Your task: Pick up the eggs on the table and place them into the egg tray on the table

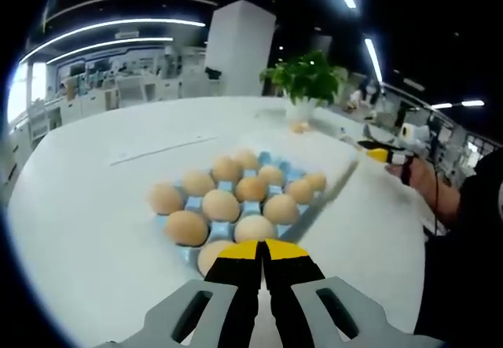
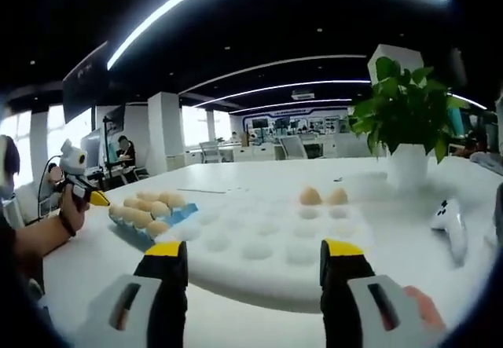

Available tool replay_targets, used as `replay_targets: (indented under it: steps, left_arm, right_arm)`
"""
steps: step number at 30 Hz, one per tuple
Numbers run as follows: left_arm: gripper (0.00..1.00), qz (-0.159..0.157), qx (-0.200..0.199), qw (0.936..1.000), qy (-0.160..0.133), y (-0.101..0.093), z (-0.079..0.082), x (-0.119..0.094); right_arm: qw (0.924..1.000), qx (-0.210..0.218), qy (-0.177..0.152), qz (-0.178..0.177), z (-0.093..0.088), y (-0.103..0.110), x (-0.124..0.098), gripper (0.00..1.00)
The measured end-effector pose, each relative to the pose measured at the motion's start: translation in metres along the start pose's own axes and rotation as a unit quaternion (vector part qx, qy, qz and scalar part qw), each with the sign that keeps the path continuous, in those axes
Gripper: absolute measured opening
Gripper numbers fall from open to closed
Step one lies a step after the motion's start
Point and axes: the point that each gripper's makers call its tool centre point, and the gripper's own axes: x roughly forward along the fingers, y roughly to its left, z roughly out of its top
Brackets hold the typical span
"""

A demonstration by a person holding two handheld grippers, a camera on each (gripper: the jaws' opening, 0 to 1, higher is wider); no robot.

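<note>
**Eggs waiting in the blue carton, white tray nearly bare**

Office space with strip lights overhead surrounds a wide white tabletop (image 1: 94,206), where a potted plant (image 2: 405,112) stands at the far side.

In the left gripper view, the left tool (image 1: 263,255) sits low over the near edge of a blue carton (image 1: 191,204) packed with brown eggs (image 1: 221,204). Its yellow-tipped jaws are pressed together with nothing between them, just above the nearest egg, so I judge it is poised beside the supply rather than gripping anything.

In the right gripper view, the right tool (image 2: 255,263) has its jaws spread wide apart and empty, framing the near edge of a white egg tray (image 2: 267,250). Two eggs in the tray (image 2: 323,196) already sit side by side in cups along its far row; the other cups look empty. Filling from the far row inward seems sensible, as it keeps the near cups free of obstruction.

The carton lies just beside the tray's left edge, which keeps each transfer short. A white handheld device (image 2: 449,221) rests on the tabletop to the right, apart from the tray.

Most of the task remains by my reckoning.
</note>
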Motion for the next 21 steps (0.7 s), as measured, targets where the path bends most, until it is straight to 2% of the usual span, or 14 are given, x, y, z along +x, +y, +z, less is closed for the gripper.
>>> replay_targets:
  steps: [10, 14, 16, 21]
  left_arm:
    - [0.01, 0.001, -0.001, 1.0000, -0.002, -0.001, 0.001, -0.001]
    - [0.01, 0.001, 0.001, 1.0000, -0.004, 0.000, 0.003, -0.002]
    - [0.01, 0.001, -0.003, 1.0000, -0.007, 0.002, 0.004, -0.003]
    - [0.01, 0.002, -0.003, 0.9999, -0.010, 0.000, 0.004, -0.003]
  right_arm:
    - [0.9999, 0.001, -0.006, -0.013, 0.000, -0.007, -0.017, 0.76]
    - [0.9998, 0.004, -0.009, -0.018, 0.000, -0.008, -0.025, 0.87]
    - [0.9994, 0.011, -0.024, -0.022, 0.001, -0.008, -0.032, 0.93]
    - [0.9992, 0.018, -0.021, -0.029, -0.006, -0.008, -0.039, 1.00]
